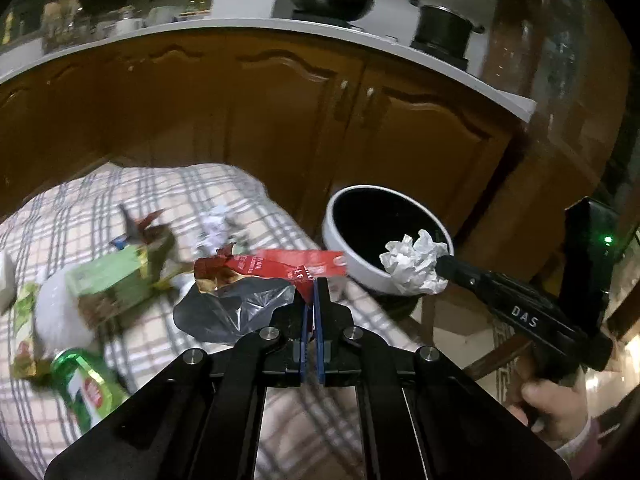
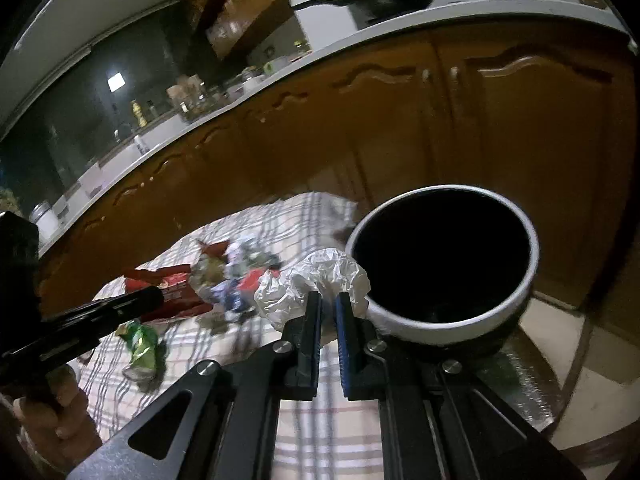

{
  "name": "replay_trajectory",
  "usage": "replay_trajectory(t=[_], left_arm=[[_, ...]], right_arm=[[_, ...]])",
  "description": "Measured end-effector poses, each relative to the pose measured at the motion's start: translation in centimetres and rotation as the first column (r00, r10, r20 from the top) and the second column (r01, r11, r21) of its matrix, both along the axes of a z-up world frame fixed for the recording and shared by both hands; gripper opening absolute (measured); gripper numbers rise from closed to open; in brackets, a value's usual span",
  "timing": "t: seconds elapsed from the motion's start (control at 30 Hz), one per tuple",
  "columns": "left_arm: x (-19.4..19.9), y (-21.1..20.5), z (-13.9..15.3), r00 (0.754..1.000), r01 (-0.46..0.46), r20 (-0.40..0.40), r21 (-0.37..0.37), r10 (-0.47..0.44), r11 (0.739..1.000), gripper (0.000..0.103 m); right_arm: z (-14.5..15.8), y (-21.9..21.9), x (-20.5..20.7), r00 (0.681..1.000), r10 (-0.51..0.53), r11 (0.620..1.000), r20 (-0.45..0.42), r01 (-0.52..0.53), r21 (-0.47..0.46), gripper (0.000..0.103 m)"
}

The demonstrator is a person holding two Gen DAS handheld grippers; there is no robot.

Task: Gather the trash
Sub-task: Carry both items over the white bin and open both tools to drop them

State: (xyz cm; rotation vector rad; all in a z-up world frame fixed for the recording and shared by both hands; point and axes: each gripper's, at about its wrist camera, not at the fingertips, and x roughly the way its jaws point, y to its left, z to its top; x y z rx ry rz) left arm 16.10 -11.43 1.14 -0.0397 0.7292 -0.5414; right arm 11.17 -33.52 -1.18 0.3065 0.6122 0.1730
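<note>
Red wrapper [image 1: 280, 266] pinched in left tool [image 1: 312, 292]; right tool [image 2: 328, 300] clamps crumpled paper [image 2: 312, 284] beside bin [image 2: 532, 264].

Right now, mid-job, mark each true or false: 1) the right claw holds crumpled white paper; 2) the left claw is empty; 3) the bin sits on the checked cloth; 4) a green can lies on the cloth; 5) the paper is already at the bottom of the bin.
1) True: the right claw is shut on the crumpled white paper.
2) False: the left claw pinches a red wrapper.
3) False: the bin stands beside the checked cloth, past its edge.
4) True: a green can lies on the cloth.
5) False: the paper is held at the bin's rim, not yet dropped.
</note>
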Motion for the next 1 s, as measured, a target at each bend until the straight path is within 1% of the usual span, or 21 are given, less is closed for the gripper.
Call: replay_trajectory(t=[0.2,0.3,0.47,0.77,0.9,1.0], left_arm=[[1.0,-3.8,0.9,0.998,0.07,0.009,-0.008,-0.07,0.998,0.002],[1.4,-5.9,1.6,0.994,0.108,0.027,-0.007,-0.107,0.994,0.002],[2.4,-9.0,1.8,0.987,0.161,0.03,-0.004,-0.161,0.987,0.002],[5.6,-13.4,0.4,0.975,0.219,-0.034,-0.006,-0.219,0.976,0.002],[7.1,-14.8,-0.8,0.969,0.236,-0.07,-0.008,-0.236,0.972,0.002],[8.1,-15.6,-1.9,0.965,0.241,-0.103,-0.008,-0.24,0.971,0.002]], right_arm=[[0.1,-3.5,0.6,0.998,-0.068,0.998,0.002,0.068,0.009,0.007],[0.0,-5.0,1.1,0.996,-0.094,0.995,0.003,0.094,0.012,0.007],[0.0,-6.4,1.9,0.993,-0.116,0.993,0.001,0.116,0.001,0.007],[-0.8,-8.4,4.5,0.992,-0.12,0.993,-0.042,0.119,-0.018,0.007],[-1.6,-9.0,5.8,0.991,-0.118,0.993,-0.069,0.116,-0.03,0.007],[-2.1,-9.3,6.6,0.989,-0.112,0.994,-0.092,0.11,-0.022,0.008]])
